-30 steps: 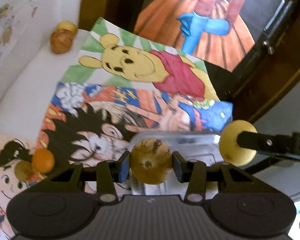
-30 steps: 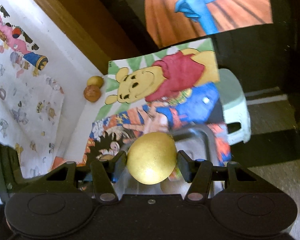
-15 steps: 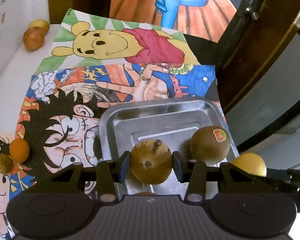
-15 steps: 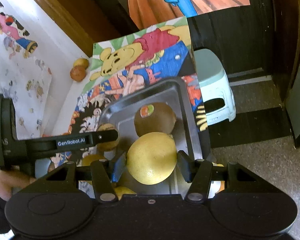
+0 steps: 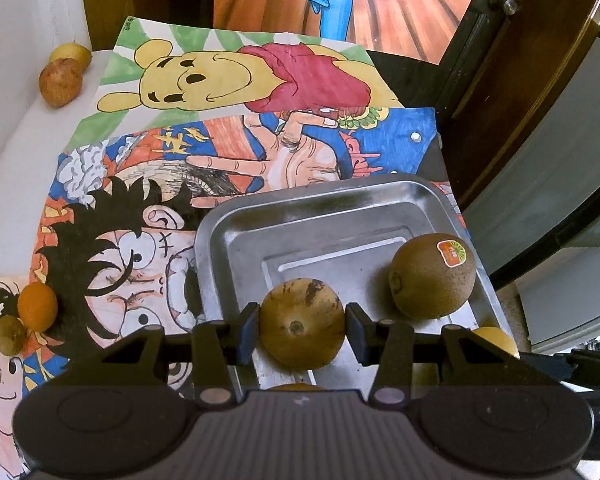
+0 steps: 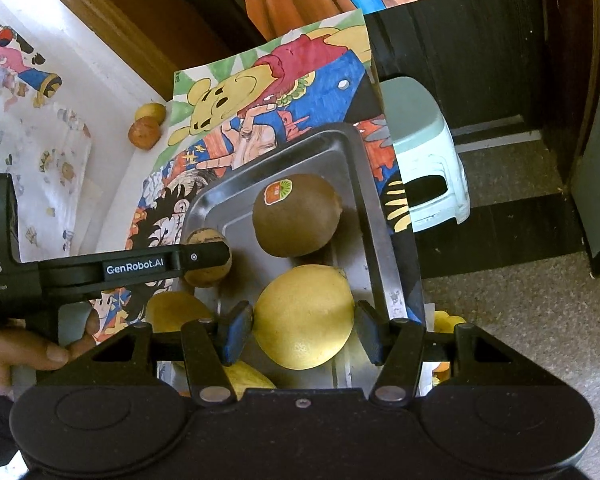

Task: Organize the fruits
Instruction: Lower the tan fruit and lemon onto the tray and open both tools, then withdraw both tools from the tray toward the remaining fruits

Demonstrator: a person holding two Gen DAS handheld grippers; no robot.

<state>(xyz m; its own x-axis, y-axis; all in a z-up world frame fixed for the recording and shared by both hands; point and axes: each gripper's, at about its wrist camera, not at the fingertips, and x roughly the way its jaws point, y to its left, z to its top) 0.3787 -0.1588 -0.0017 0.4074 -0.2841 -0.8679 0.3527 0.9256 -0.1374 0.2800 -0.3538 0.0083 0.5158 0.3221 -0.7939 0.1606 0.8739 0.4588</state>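
A metal tray (image 5: 236, 232) lies on cartoon drawings, with a stickered kiwi (image 5: 432, 276) in it. My left gripper (image 5: 302, 328) hangs low over the tray's near part around a brown spotted fruit (image 5: 302, 324). Its jaws are opening, but the pads still touch the fruit's sides. The right wrist view shows that left gripper (image 6: 206, 258) from the side with the brown fruit (image 6: 204, 276). My right gripper (image 6: 304, 328) is shut on a large yellow fruit (image 6: 304, 316) over the tray (image 6: 364, 184), just in front of the kiwi (image 6: 296, 216).
Two more yellow fruits (image 6: 176, 312) lie at the tray's near end. A small orange fruit (image 5: 38, 306) and a greenish one (image 5: 8, 334) sit on the drawings at the left. A brown fruit (image 5: 60, 82) and a yellow one (image 5: 70, 54) rest far left. A green stool (image 6: 420, 160) stands beyond the table edge.
Both grippers have come down over the tray with their fruits. The tray and the kiwi have come into full view and grown larger. The right gripper's yellow fruit now sits low at the left view's right edge.
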